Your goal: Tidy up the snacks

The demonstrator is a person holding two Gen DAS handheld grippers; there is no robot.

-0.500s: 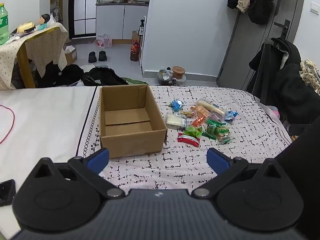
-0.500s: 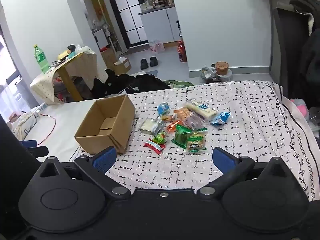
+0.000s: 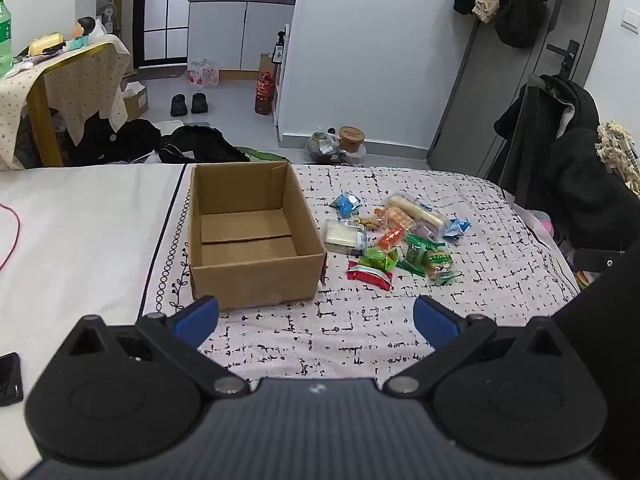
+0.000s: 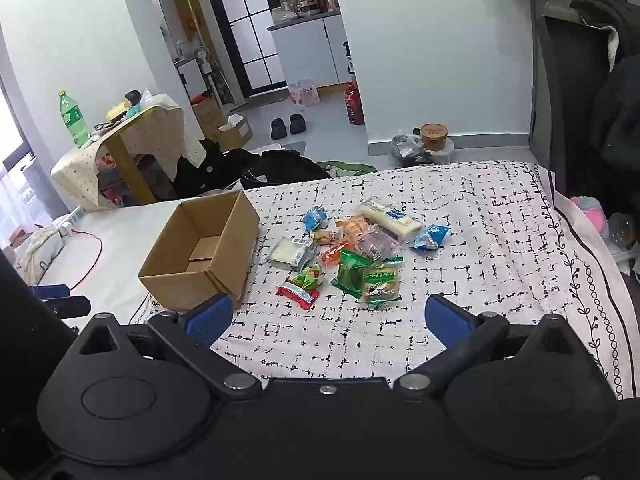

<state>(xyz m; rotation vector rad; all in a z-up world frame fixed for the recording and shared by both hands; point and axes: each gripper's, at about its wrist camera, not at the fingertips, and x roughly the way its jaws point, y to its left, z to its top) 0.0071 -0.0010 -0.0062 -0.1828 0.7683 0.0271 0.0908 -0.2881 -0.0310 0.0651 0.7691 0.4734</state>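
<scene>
Cardboard box [image 3: 248, 236] stands empty on the bed near its far edge, the heap of snacks [image 3: 394, 236] just beside it toward the bed's right edge. Both the left tool [image 3: 316, 318] and right tool [image 4: 326, 318] hang released, empty, short of everything. Sorting looks unstarted; next, I judge, reach for a near-edge packet.

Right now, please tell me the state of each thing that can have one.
cardboard box: open, empty, upright
snack packets: loose pile on the bedspread, beside the box
left gripper: open, holding nothing
right gripper: open, holding nothing
</scene>
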